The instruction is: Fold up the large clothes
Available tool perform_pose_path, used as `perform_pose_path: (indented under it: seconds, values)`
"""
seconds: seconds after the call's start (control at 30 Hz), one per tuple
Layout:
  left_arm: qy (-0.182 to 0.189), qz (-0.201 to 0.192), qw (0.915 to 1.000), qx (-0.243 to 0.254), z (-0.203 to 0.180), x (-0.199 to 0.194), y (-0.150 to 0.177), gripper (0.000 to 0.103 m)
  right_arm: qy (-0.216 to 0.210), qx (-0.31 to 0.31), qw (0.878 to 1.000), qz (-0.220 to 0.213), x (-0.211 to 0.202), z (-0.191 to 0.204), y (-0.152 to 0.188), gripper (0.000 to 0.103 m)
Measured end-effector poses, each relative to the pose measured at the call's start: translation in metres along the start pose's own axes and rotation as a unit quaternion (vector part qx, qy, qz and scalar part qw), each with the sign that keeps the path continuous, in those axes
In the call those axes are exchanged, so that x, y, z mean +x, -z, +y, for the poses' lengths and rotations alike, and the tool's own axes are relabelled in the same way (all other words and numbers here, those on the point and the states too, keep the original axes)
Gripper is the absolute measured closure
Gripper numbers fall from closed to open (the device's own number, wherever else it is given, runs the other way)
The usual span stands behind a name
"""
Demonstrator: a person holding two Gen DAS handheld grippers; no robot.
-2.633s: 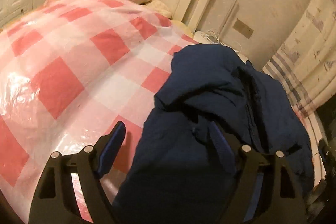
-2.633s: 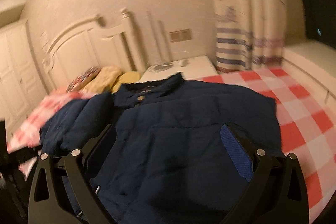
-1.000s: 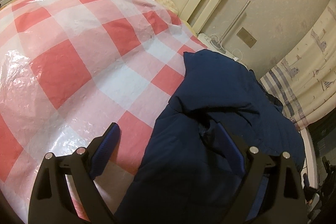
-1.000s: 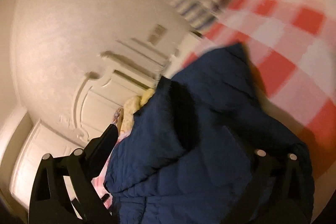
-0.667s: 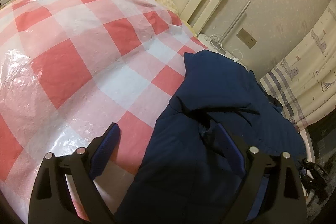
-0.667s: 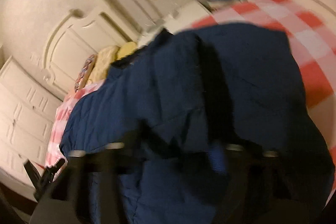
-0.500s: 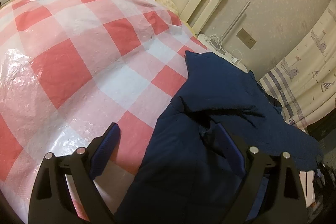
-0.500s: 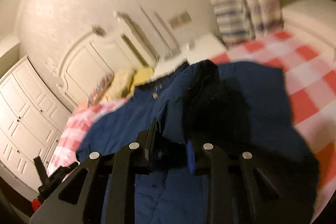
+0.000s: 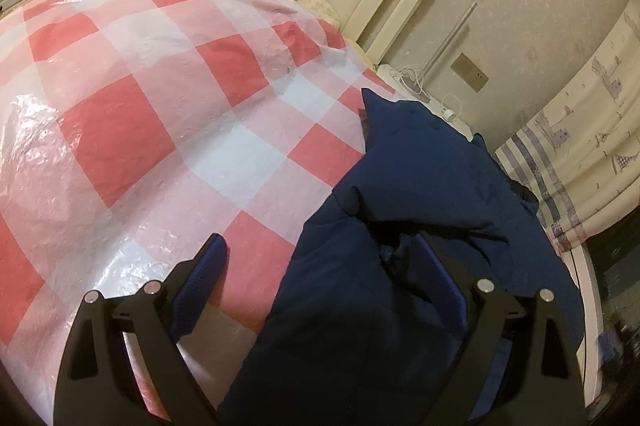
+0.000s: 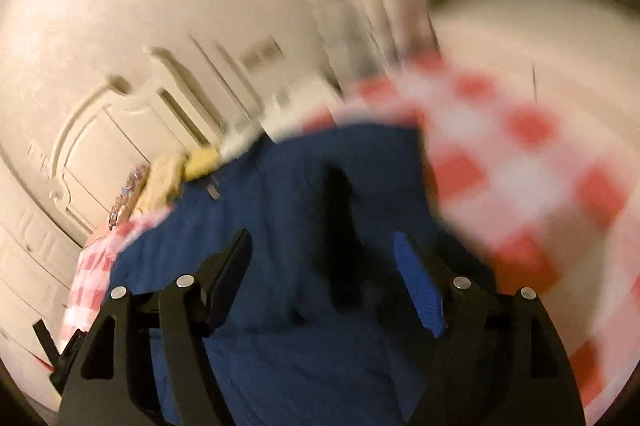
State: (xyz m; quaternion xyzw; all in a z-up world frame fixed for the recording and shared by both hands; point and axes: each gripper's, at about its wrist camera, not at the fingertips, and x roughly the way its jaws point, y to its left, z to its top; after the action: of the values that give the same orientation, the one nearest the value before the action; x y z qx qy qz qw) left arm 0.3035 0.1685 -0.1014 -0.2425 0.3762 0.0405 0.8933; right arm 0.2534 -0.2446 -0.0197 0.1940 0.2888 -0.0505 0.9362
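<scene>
While jaws gape, navy jacket (image 9: 420,226) spans left hand-held gripper (image 9: 320,258).

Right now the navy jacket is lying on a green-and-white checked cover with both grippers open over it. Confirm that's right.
Not quite: the cover is red-and-white checked, not green-and-white, as the left wrist view shows plainly. The rest holds: the navy jacket lies on it, and both the left gripper and the right gripper have their fingers spread open over the fabric.

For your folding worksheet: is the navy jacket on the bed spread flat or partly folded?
Partly folded. On the navy jacket one flap lies doubled over the body, leaving a raised ridge and crease on the checked bedcover.
</scene>
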Motion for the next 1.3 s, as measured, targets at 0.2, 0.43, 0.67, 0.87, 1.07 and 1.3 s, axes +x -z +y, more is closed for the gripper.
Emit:
perform_pose_path:
  seconds: [0.2,0.43,0.67,0.87,1.07,1.3]
  values:
    - [0.001,-0.002,1.0,-0.007,0.004,-0.001,0.0,0.011,0.027,-0.167,0.984,0.056,0.058,0.065,0.013,0.03]
    - [0.004,-0.043,0.9988,0.024,-0.019,-0.033,-0.008,0.011,0.041,-0.19,0.974,0.119,0.102,0.048,0.042,0.028]
    - [0.02,-0.035,0.9801,0.194,-0.128,-0.02,-0.012,0.002,0.04,-0.193,0.973,0.118,0.097,0.049,0.044,0.027]
    - [-0.09,0.045,0.9471,0.305,-0.155,0.05,0.032,0.003,0.035,-0.194,0.973,0.117,0.092,0.053,0.048,0.025]
    - [-0.048,-0.026,0.9522,0.301,-0.204,0.015,-0.004,0.003,0.031,-0.193,0.974,0.118,0.093,0.051,0.047,0.023]
    - [-0.089,0.1,0.9414,0.31,-0.23,0.131,-0.018,0.002,0.023,-0.189,0.975,0.117,0.092,0.049,0.046,0.023]
